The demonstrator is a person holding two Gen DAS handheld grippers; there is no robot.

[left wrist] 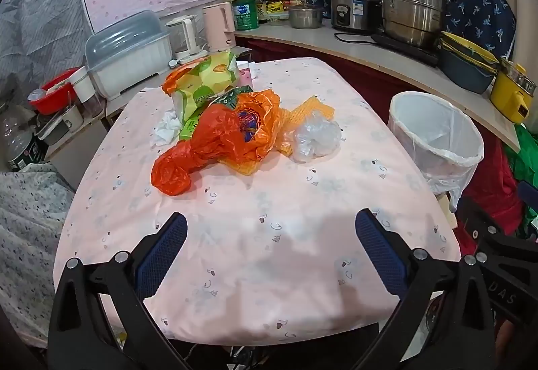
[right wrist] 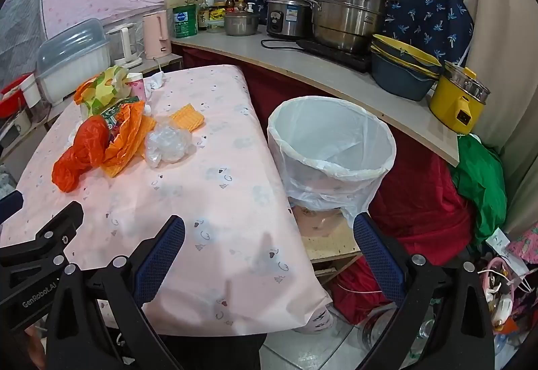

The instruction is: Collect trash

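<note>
A heap of trash lies mid-table on the pink cloth point(left wrist: 255, 235): a red-orange plastic bag point(left wrist: 198, 148), an orange bag point(left wrist: 262, 114), a yellow foam net point(left wrist: 316, 108), a crumpled clear plastic wad point(left wrist: 316, 136), a green-yellow packet point(left wrist: 205, 81) and white tissue point(left wrist: 166, 129). A white-lined bin point(left wrist: 437, 134) stands off the table's right edge. My left gripper point(left wrist: 270, 229) hovers open over the near table, short of the heap. My right gripper point(right wrist: 269, 232) is open over the table's right edge, near the bin point(right wrist: 331, 141); the heap's red-orange bag point(right wrist: 84, 151) lies to its far left.
A curved counter point(right wrist: 302, 67) behind holds steel pots point(right wrist: 349, 17), a rice cooker, stacked bowls and a yellow cooker point(right wrist: 457, 101). Left of the table stand a dish box point(left wrist: 127, 54), kettles and jars. Red and green cloth point(right wrist: 481, 181) and clutter fill the floor at right.
</note>
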